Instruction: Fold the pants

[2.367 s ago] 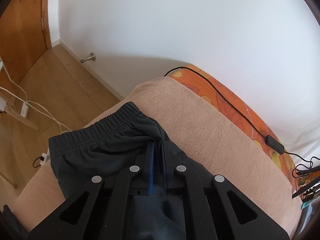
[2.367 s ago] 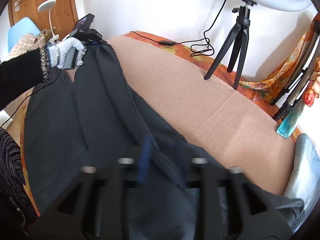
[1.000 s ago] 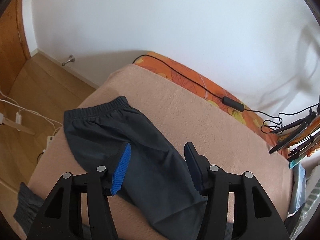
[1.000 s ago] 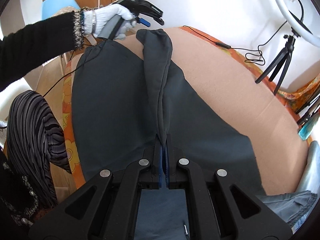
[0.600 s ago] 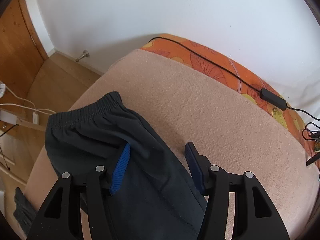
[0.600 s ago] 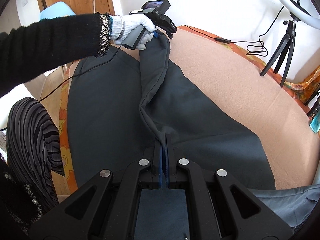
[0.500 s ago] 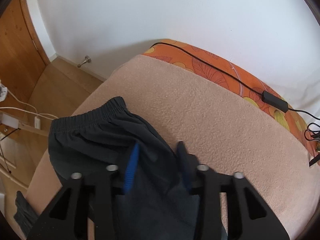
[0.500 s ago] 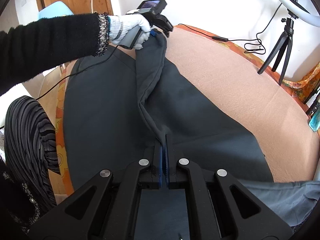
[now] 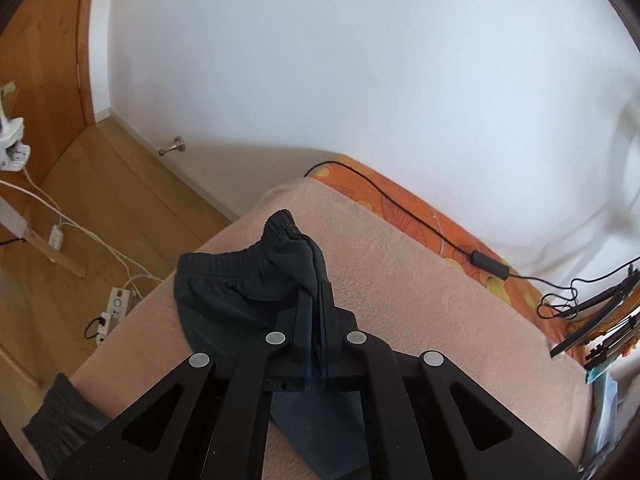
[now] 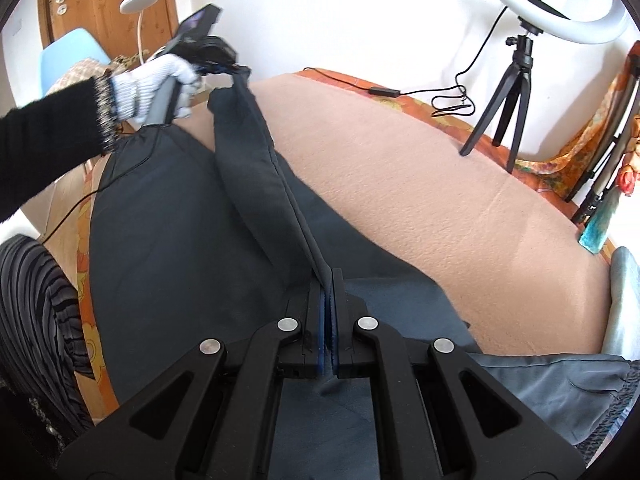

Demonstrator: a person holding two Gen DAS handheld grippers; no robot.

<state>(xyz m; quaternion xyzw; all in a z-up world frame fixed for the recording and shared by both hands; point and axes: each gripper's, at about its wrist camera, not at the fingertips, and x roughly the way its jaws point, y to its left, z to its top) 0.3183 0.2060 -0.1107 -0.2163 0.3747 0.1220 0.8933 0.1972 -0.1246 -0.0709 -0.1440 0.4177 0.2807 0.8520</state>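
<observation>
Dark grey pants [image 10: 168, 240] lie on a peach blanket [image 10: 400, 168] that covers a bed. My right gripper [image 10: 327, 276] is shut on the pants' edge and holds it off the blanket. My left gripper [image 9: 315, 288] is shut on the pants near the elastic waistband [image 9: 236, 258] and lifts it. In the right wrist view the left gripper [image 10: 236, 69], in a white-gloved hand [image 10: 156, 80], holds the far end of a raised strip of pants [image 10: 256, 168] stretched taut between the two grippers.
A ring light on a black tripod [image 10: 508, 92] stands at the bed's far edge. A black cable with an adapter [image 9: 488, 258] lies on the orange sheet [image 9: 404, 204]. A power strip and cords [image 9: 116, 304] lie on the wooden floor. A grey-blue cloth [image 10: 560, 384] lies at right.
My left gripper went from open over the pants to shut on the fabric by the waistband and lifted it. The strip between the grippers pulled taut. My right gripper stayed shut.
</observation>
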